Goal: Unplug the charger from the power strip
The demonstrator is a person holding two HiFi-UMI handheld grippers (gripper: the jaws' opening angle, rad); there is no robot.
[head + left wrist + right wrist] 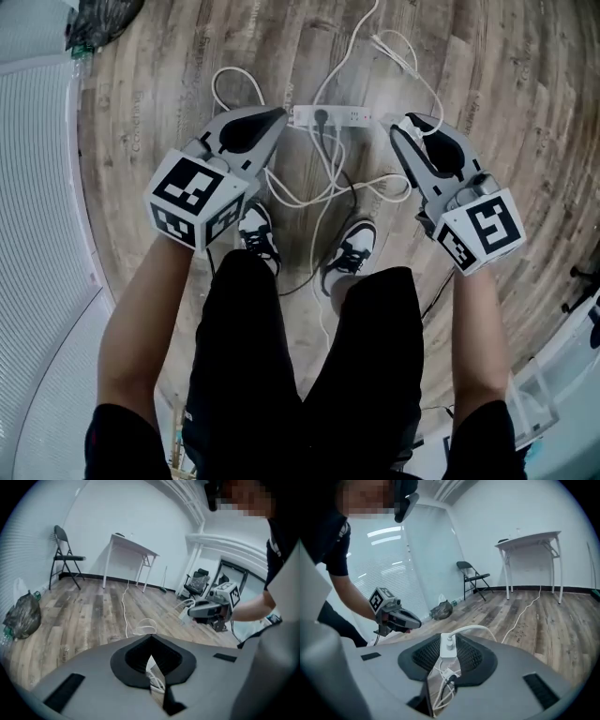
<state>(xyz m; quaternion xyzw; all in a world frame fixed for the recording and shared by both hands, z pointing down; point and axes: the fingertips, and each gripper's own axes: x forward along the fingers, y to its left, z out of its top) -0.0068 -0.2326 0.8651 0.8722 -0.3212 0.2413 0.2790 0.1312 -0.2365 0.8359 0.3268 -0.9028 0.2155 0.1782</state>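
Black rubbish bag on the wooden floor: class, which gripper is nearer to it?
Left. The left gripper hangs on the black rubbish bag's side of the person; the right gripper, clamped on a white charger, is across the body, farther away.

White charger (pixel 447 647), white power strip (pixel 352 117) (wood-grain floor (pixel 487 84))

The person is stretching the left arm (pixel 141 314) and right arm (pixel 480 323) forward and down, the left gripper (pixel 278 118) keeping its jaws together on nothing and the right gripper (pixel 401 128) pinching the charger (pixel 448 647) between its jaws.
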